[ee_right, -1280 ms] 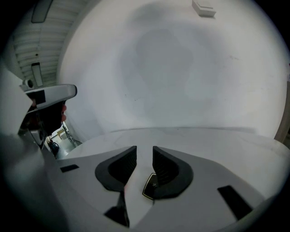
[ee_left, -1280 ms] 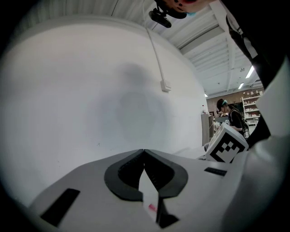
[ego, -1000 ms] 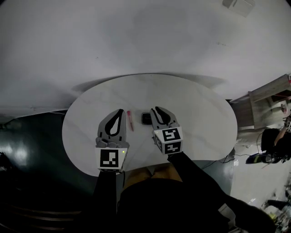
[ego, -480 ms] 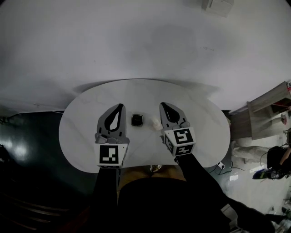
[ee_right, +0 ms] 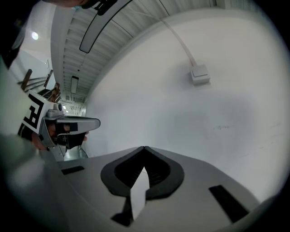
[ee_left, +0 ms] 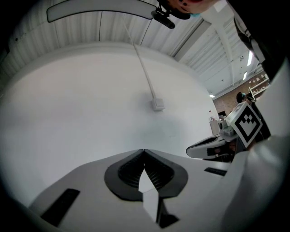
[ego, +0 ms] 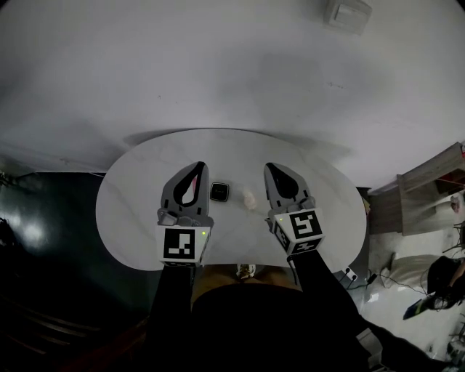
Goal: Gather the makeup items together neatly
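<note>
Compact (ego: 219, 192): a small black square case, flat on the table between my two claws, just right of my left claw and below its tip.
Pale item (ego: 249, 198): a small whitish piece just right of the compact, nearer my right claw; too small for me to tell what it was.
Pink item (ego: 192, 192): only a pink sliver, seen through the hollow of my left claw.
Writing: black-and-white square markers on both my cubes; I could read no brand on the makeup.
Left claw (ego: 196, 171): clenched, ribbed pads meeting at the tip, nothing between them.
Right claw (ego: 273, 173): clenched the same way, tips together, empty.
Pose: I held both claws side by side, well apart, pointing level at the wall; my dark sleeves ran back from the cubes toward my body.
Table (ego: 145, 218): white and oval, under and ahead of both claws.
Wall box (ego: 347, 12): a white box with a cable, high on the white wall straight ahead of my claws.
Surroundings: dark floor to my left, wooden furniture (ego: 436, 171) far right.
</note>
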